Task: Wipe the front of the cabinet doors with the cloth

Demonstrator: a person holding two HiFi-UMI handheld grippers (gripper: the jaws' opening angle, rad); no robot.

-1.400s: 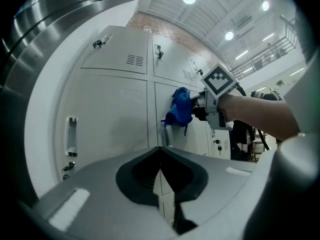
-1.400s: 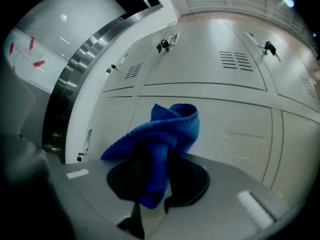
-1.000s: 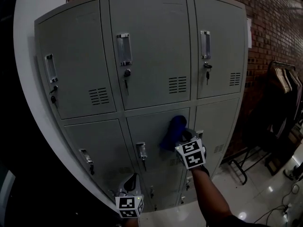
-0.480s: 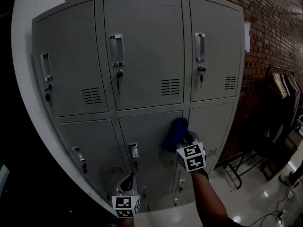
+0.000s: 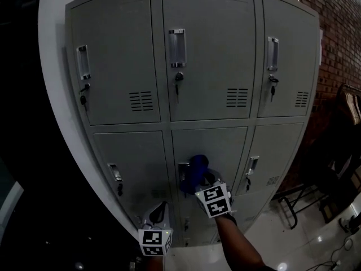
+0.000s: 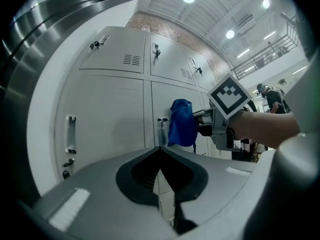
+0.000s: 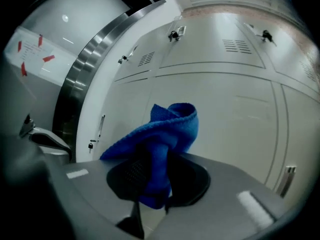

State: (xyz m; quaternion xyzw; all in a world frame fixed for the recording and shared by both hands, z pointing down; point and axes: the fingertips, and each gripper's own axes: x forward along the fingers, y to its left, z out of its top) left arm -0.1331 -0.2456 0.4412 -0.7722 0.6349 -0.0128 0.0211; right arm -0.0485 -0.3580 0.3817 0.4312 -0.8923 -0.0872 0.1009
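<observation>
A grey locker cabinet [image 5: 203,49] fills the head view, with rows of doors. My right gripper [image 5: 204,180] is shut on a bunched blue cloth [image 5: 194,171] and presses it against the lower middle door [image 5: 223,145], right beside that door's handle [image 5: 183,169]. In the right gripper view the cloth [image 7: 170,129] sticks up between the jaws, with the door face [image 7: 235,119] just behind it. My left gripper [image 5: 160,209] hangs lower, in front of the bottom doors, shut with nothing in it. The left gripper view shows its closed tips [image 6: 160,151] and the cloth [image 6: 182,124] beyond.
Handles and locks with hanging keys [image 5: 177,86] stick out from the doors. A white curved wall [image 5: 53,66] borders the cabinet's left side. A brick wall [image 5: 338,27], a clothes rack [image 5: 350,106] and a black metal frame [image 5: 287,202] stand on the glossy floor [image 5: 316,247] to the right.
The right gripper has carried the cloth leftward and slightly down across the lower middle door, from its upper right corner to beside the handle. The left gripper stays low.
</observation>
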